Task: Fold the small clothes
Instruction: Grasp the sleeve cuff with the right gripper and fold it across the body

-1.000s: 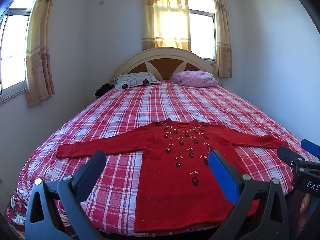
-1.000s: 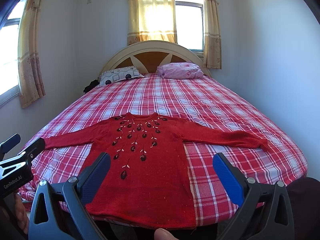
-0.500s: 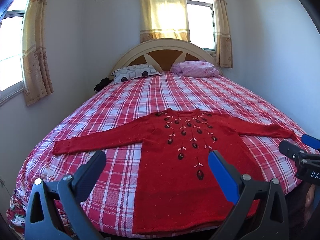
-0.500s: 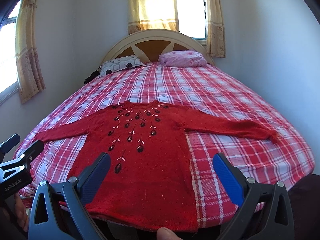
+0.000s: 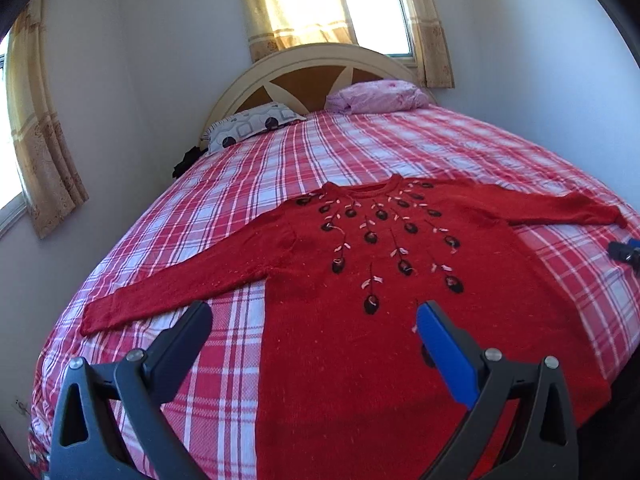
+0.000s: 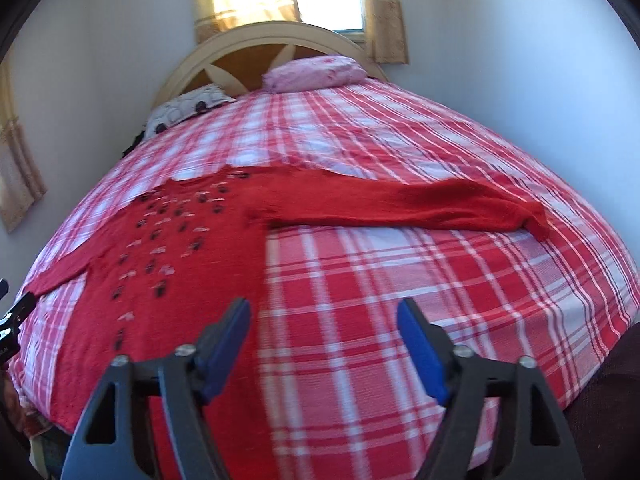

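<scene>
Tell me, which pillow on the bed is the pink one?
The pink pillow lies at the headboard's right end. The other pillow, to its left, is white with dark round spots.

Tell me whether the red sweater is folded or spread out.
Spread out: the red sweater lies flat on the plaid bedspread, both sleeves stretched sideways, nothing doubled over.

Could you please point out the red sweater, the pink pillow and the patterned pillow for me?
red sweater (image 5: 360, 360): left wrist view, lower front panel.
pink pillow (image 6: 312, 74): right wrist view, its middle.
patterned pillow (image 5: 250, 128): left wrist view, its top face.
</scene>
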`<action>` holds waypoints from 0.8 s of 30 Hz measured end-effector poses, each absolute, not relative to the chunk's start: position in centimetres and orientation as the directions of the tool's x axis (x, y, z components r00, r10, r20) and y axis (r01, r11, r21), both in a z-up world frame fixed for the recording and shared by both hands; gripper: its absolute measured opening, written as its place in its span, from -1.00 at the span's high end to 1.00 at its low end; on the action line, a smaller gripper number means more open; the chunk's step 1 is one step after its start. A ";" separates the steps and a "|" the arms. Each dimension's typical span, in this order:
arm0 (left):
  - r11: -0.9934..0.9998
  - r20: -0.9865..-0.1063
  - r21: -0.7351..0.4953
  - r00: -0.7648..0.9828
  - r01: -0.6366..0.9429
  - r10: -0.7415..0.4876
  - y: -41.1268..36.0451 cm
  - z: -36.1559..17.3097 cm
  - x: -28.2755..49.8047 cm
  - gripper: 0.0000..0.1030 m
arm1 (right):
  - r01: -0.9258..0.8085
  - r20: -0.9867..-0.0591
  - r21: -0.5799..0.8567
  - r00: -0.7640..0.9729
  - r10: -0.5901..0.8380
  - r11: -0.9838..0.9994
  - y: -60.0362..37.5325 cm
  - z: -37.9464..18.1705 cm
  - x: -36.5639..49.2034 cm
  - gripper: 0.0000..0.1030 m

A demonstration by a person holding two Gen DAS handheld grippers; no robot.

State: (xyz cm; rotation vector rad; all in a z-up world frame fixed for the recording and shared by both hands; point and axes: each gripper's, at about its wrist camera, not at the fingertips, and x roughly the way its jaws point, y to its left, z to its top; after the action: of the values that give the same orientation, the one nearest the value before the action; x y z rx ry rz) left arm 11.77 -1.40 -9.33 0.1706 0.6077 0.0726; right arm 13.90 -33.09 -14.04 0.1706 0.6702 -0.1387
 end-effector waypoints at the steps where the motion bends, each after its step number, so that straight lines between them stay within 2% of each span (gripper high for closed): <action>1: 0.984 -0.569 0.176 0.814 -0.018 0.117 -1.2 -9.7 12.7 -1.00 | 0.221 -0.640 0.129 0.763 -0.089 0.967 -35.4 -14.4 14.3 -0.37; 5: 0.980 -0.587 0.198 0.796 -0.037 0.149 -0.4 -11.0 15.8 -1.00 | 0.363 -0.662 0.257 0.741 -0.110 0.896 -43.9 -15.3 14.8 -0.35; 10: 0.971 -0.614 0.224 0.763 -0.077 0.202 0.5 -13.0 19.2 -1.00 | 0.479 -0.662 0.422 0.743 -0.100 0.770 -52.3 -16.4 15.5 -0.22; 18: 0.964 -0.647 0.246 0.723 -0.104 0.243 1.6 -15.0 22.9 -1.00 | 0.495 -0.622 0.593 0.783 -0.030 0.635 -57.1 -18.0 17.8 -0.20; 21: 0.964 -0.660 0.243 0.710 -0.109 0.246 1.9 -15.7 23.5 -1.00 | 0.510 -0.620 0.615 0.784 -0.030 0.601 -58.2 -18.7 18.4 -0.20; 24: 0.964 -0.674 0.245 0.697 -0.105 0.247 1.9 -16.5 24.0 -1.00 | 0.522 -0.609 0.627 0.791 -0.053 0.578 -59.3 -18.8 18.5 -0.08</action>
State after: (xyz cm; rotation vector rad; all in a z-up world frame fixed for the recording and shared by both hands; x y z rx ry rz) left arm 23.97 1.91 -16.47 0.1936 0.7768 0.1972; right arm 18.54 -59.26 -18.78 0.9002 0.5792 -0.3592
